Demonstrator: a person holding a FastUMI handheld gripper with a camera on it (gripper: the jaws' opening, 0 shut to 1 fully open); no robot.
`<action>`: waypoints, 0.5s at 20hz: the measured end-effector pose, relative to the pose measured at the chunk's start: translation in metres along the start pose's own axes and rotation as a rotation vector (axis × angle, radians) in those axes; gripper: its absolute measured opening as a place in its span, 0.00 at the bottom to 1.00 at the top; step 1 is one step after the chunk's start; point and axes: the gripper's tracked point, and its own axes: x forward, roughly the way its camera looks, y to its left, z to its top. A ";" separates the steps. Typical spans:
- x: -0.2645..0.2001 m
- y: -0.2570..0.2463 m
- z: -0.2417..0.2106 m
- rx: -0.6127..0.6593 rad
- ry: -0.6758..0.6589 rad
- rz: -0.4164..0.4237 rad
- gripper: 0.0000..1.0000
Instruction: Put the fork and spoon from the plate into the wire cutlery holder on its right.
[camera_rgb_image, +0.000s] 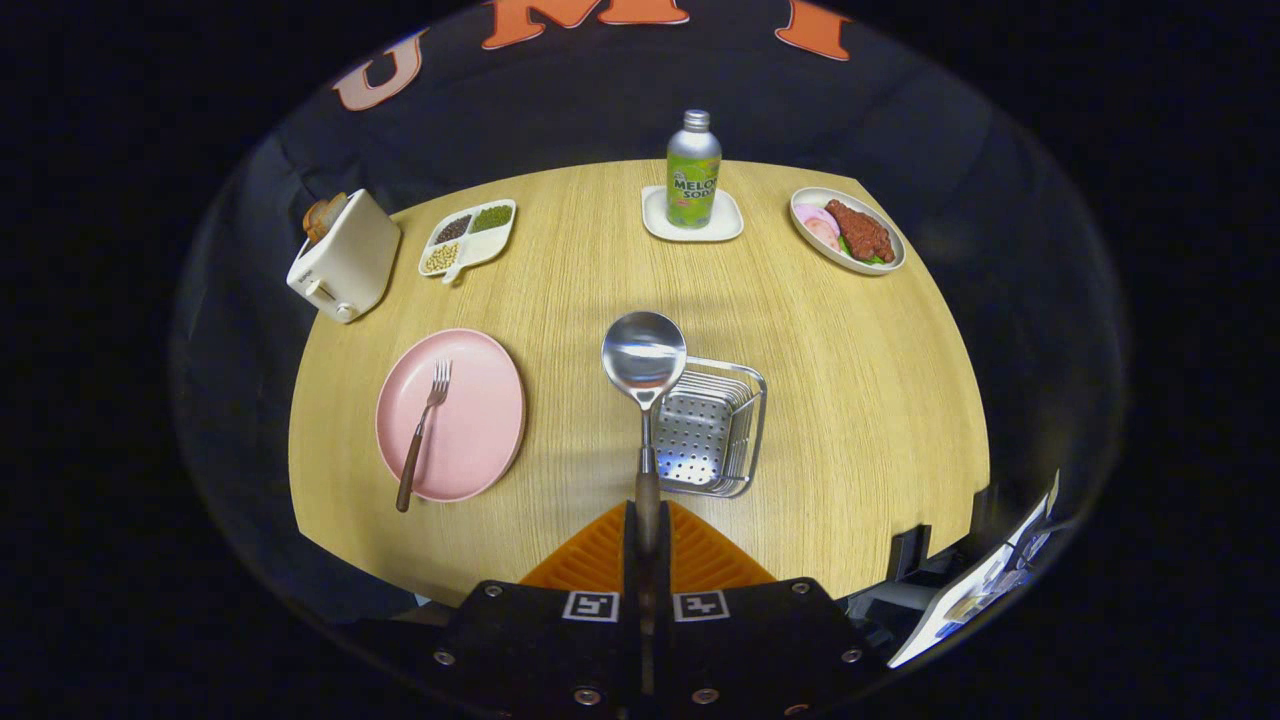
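Observation:
My gripper (645, 535) is shut on the wooden handle of a metal spoon (644, 358), which sticks out ahead of the fingers with its bowl raised above the table. Just beyond and right of the fingers stands the wire cutlery holder (718, 425), with a perforated metal floor; the spoon's bowl hangs over its left rim. To the left lies a pink plate (480, 440) carrying a fork (424, 428) with a brown handle, tines pointing away, handle end reaching past the plate's near rim.
On the round wooden table (860, 400): a white toaster (345, 257) with bread at far left, a divided dish of beans (468, 237), a melon soda bottle (693, 168) on a white coaster, and an oval dish of food (847, 229) at far right.

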 end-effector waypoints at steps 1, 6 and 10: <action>0.001 -0.004 -0.002 0.008 0.018 0.001 0.05; 0.005 -0.010 -0.006 0.048 0.087 0.051 0.06; 0.013 -0.019 -0.012 0.069 0.169 0.060 0.06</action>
